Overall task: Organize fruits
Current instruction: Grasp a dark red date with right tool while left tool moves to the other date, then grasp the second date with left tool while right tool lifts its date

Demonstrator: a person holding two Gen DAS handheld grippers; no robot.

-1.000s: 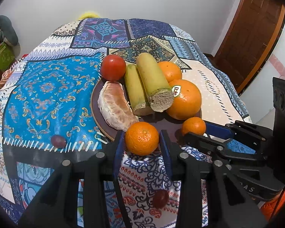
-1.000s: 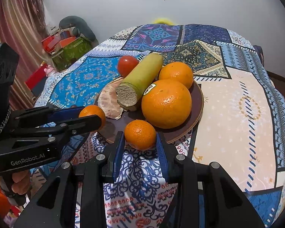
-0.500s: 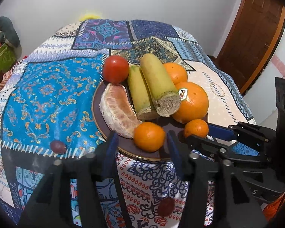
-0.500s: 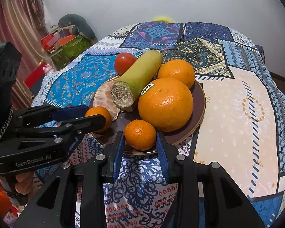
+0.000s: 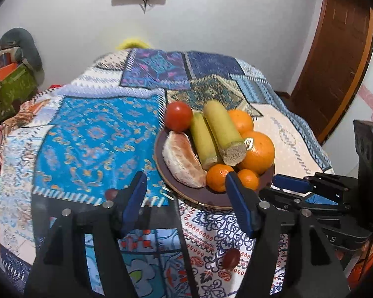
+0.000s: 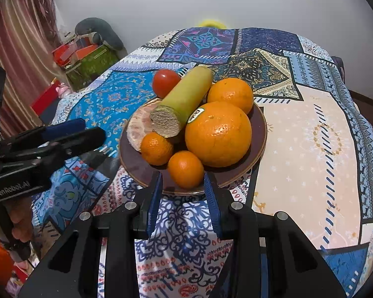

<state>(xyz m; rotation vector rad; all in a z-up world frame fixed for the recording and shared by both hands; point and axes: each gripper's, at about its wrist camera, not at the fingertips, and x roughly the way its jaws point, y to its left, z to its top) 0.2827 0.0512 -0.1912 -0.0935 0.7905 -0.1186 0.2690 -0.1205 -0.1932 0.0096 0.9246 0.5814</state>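
A brown plate [image 5: 201, 196] [image 6: 259, 134] holds a tomato [image 5: 178, 116], two green cane pieces [image 5: 221, 129], a peeled citrus segment [image 5: 184, 161], two big oranges [image 6: 217, 134] and two small mandarins. My left gripper [image 5: 186, 198] is open and empty, pulled back left of the plate; the mandarin [image 5: 217, 177] [image 6: 156, 147] it held rests on the plate. My right gripper [image 6: 182, 196] has its pads on either side of the other mandarin [image 6: 185, 168] at the plate's near rim; its jaws have parted slightly.
Two small dark fruits lie on the patterned tablecloth, one [image 5: 111, 193] left of the plate, one [image 5: 231, 258] near the front edge. A brown door [image 5: 335, 57] stands at right, boxes and clutter [image 6: 87, 57] at left.
My left gripper opened, let the mandarin go on the plate and drew back to the left. My right gripper moved its mandarin further onto the plate and its jaws widened a little.
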